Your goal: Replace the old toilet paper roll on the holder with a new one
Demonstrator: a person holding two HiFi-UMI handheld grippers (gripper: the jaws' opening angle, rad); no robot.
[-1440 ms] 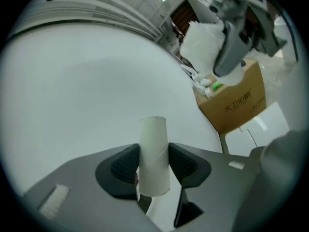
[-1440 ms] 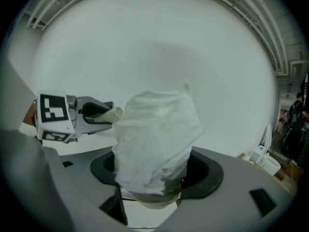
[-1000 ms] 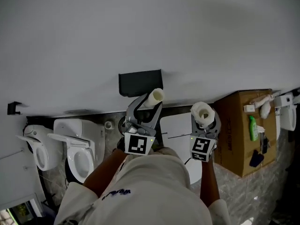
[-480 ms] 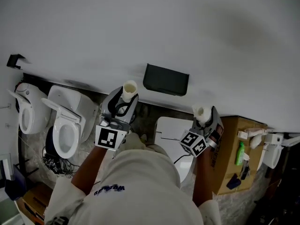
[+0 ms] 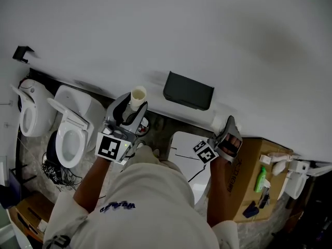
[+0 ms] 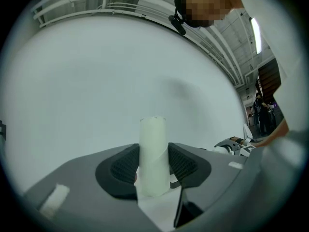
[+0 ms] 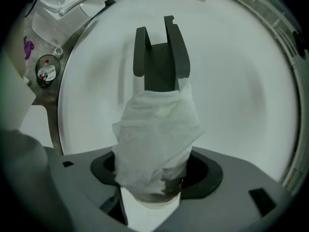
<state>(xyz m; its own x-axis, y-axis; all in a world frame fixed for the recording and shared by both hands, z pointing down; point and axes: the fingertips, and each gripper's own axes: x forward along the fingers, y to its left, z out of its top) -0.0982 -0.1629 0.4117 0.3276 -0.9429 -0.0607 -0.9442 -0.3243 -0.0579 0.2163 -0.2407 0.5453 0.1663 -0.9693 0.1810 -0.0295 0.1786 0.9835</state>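
- My left gripper (image 6: 153,170) is closed partway on a bare tube (image 6: 153,139), which stands upright between its pads.
- My right gripper (image 7: 154,178) clamps a paper roll (image 7: 155,129) with a loose sheet draped over it. It faces the holder (image 7: 159,57) but is not touching it.
- The holder looks empty, so I judge loading comes next: line the roll up with the prongs and ease it on.

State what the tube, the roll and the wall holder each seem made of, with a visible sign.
The tube looks like cardboard: matt cream, spiral seam. The roll is soft white tissue, crinkled, ragged-edged. The holder is matt dark plastic or coated metal; unclear which.
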